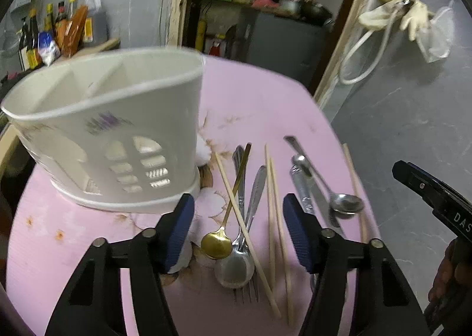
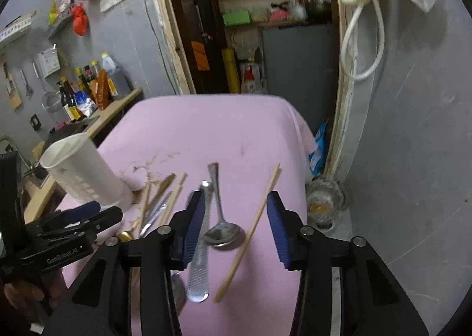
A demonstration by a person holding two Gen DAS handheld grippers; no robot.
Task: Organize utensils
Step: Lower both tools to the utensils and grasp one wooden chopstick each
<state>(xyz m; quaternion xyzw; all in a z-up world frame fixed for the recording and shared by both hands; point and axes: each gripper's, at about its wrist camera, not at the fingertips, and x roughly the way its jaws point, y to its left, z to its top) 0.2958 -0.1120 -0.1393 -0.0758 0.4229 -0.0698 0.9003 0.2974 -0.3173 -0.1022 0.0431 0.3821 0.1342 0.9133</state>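
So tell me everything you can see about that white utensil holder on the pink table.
The white utensil holder looks like plastic, with a curved front wall, a flat right end and a wider base rim. Inner dividers split it into compartments, and what shows of them is empty. Rows of small arched slots pierce the lower front, below a faint purple print. It stands upright on the pink table, left of the loose cutlery, and nothing grips it.

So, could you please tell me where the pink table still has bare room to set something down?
The far half of the pink table, beyond the utensil handles up to its back edge, is bare. So is the near-left corner in front of the white caddy. The middle is crowded: gold spoon, chopsticks, silver spoon and knife lie close together.
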